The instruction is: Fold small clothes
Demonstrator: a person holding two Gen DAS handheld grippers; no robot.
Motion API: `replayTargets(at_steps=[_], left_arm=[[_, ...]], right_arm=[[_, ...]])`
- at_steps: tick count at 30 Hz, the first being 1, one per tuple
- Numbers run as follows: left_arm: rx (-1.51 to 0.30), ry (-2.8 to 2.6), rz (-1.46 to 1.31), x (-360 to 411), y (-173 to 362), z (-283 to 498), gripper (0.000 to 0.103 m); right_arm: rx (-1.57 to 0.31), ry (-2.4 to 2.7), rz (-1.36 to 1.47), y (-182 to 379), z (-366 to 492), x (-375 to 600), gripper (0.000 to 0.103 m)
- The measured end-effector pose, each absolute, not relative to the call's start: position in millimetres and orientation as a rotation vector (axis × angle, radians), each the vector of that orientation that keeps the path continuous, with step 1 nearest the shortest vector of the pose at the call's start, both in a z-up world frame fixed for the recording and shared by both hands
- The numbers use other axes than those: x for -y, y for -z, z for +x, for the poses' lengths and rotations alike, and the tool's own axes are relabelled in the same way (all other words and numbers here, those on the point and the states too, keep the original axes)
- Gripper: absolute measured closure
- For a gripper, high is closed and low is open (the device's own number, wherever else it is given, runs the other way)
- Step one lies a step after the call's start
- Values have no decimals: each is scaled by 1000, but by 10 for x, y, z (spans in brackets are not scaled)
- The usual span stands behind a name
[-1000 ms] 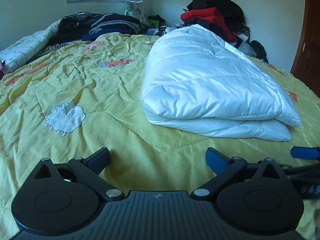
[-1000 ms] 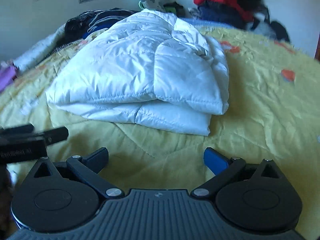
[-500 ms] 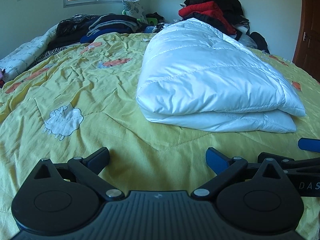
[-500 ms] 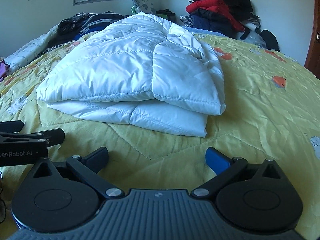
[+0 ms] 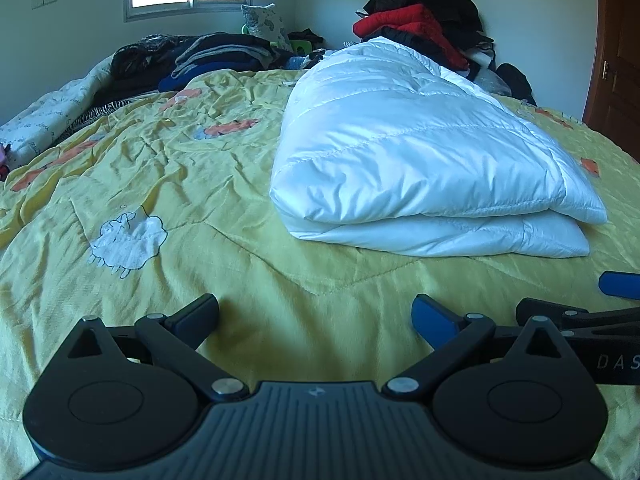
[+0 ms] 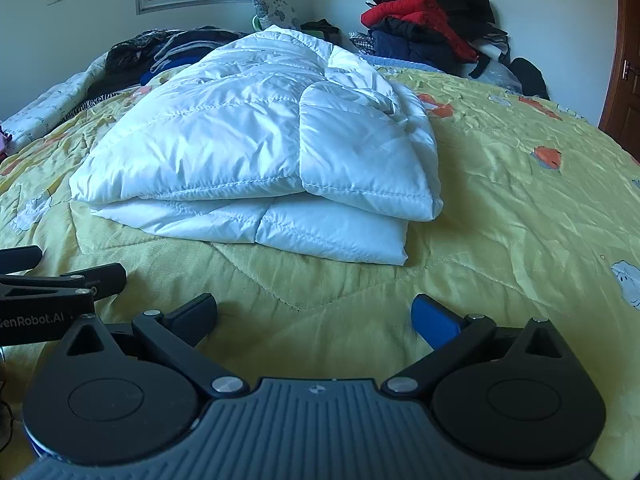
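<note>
Jacket (image 5: 420, 160) untouched, both grippers wide.

Bare yellow bedspread (image 5: 168, 184) lies open between both spread-jawed grippers and the folded white puffer jacket (image 6: 260, 152), and wide to its left and right. Behind it, a red-and-black clothes pile (image 5: 424, 28) and dark folded garments (image 5: 216, 56) crowd the far edge, near the wall.
</note>
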State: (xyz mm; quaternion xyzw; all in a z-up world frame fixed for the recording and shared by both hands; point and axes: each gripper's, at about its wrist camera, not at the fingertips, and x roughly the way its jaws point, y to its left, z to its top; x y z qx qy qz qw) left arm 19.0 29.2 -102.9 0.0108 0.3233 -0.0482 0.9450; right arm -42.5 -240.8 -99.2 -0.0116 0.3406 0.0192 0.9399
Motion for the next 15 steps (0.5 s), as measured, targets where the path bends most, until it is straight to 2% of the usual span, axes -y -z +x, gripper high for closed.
replayTargets(at_steps=[15], left_arm=[[-681,117,46,-283,1014,217,0]], right_arm=[[-695,-39,-23,995,-422,2406,1]])
